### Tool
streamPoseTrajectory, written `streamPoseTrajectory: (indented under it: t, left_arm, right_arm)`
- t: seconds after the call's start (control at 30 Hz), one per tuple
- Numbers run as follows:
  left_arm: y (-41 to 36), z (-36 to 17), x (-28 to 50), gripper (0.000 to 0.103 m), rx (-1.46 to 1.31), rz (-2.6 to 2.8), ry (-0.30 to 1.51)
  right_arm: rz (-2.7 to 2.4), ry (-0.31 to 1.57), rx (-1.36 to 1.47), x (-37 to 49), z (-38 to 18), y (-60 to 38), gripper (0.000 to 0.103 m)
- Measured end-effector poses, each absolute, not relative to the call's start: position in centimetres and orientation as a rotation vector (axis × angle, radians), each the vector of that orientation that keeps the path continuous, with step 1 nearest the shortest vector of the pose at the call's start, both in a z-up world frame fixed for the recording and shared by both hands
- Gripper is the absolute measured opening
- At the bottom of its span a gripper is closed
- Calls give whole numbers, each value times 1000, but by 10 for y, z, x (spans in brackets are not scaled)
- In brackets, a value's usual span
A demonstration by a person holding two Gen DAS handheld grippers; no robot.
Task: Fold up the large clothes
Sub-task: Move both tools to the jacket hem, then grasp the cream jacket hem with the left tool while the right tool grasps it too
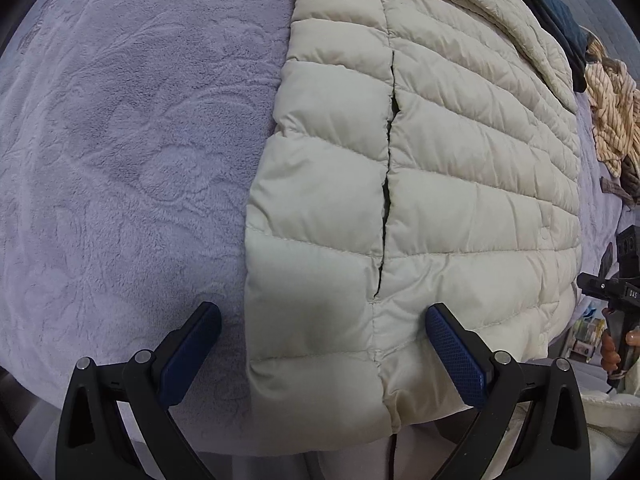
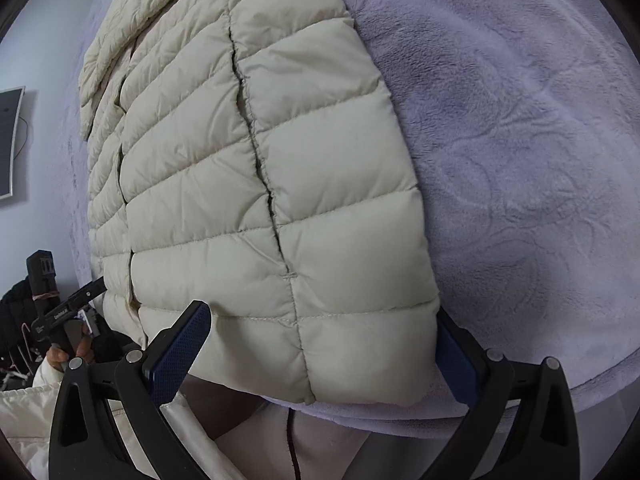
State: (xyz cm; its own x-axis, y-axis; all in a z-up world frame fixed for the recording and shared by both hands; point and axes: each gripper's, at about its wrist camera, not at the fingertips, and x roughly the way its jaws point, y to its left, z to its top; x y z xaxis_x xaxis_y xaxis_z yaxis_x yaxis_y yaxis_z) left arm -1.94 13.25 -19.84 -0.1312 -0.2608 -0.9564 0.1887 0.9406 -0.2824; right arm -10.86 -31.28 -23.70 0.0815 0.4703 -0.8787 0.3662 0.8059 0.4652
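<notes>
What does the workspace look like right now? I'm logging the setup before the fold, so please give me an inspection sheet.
Surface: lavender plush blanket, embossed.
Job's things: cream quilted jacket lying flat, hem at the near edge.
Clutter: striped cloth and dark garment beyond the jacket.
Grippers: left hand-held gripper open at one hem corner; right hand-held gripper open, straddling the other.
Cables: thin dark cord below the edge.
Surroundings: wall-mounted screen.

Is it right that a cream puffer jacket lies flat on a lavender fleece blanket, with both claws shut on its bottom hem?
Not quite. The cream puffer jacket does lie on the lavender fleece blanket, but both claws are open. The left claw and the right claw, each in its own wrist view, straddle a hem corner without clamping it.
</notes>
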Motion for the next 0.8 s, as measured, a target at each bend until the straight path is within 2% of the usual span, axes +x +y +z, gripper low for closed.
streamPoseTrajectory:
  t: [0.3, 0.33, 0.37, 0.4, 0.43, 0.47, 0.5, 0.53, 0.6, 0.8]
  left_arm:
    - [72, -189, -20, 102, -64, -474, 1676]
    - [66, -189, -22, 98, -58, -485, 1672]
    - [62, -188, -23, 79, -50, -492, 1672]
    - [58, -187, -24, 58, -35, -490, 1678]
    - [56, -187, -23, 50, -32, -485, 1680]
    - [56, -189, -21, 32, -46, -487, 1676]
    - [57, -190, -19, 20, -72, -498, 1674]
    - [57, -188, -17, 19, -95, -503, 1670]
    - [56, -179, -13, 12, -122, -521, 1653]
    - [69, -135, 14, 12, -252, -590, 1536]
  right_arm:
    - [253, 1378, 910, -102, -217, -302, 103]
    - [251, 1367, 930, -99, -214, -303, 103]
    - [246, 1356, 946, -99, -212, -304, 100]
    - [246, 1348, 964, -99, -211, -307, 96]
    - [241, 1347, 982, -99, -211, -308, 77]
    - [229, 1357, 995, -99, -212, -309, 42]
    - [212, 1376, 998, -98, -214, -309, 23]
    - [204, 1388, 986, -97, -215, -309, 15]
    - [232, 1374, 968, -93, -211, -307, 14]
    - [340, 1254, 992, -84, -174, -309, 13]
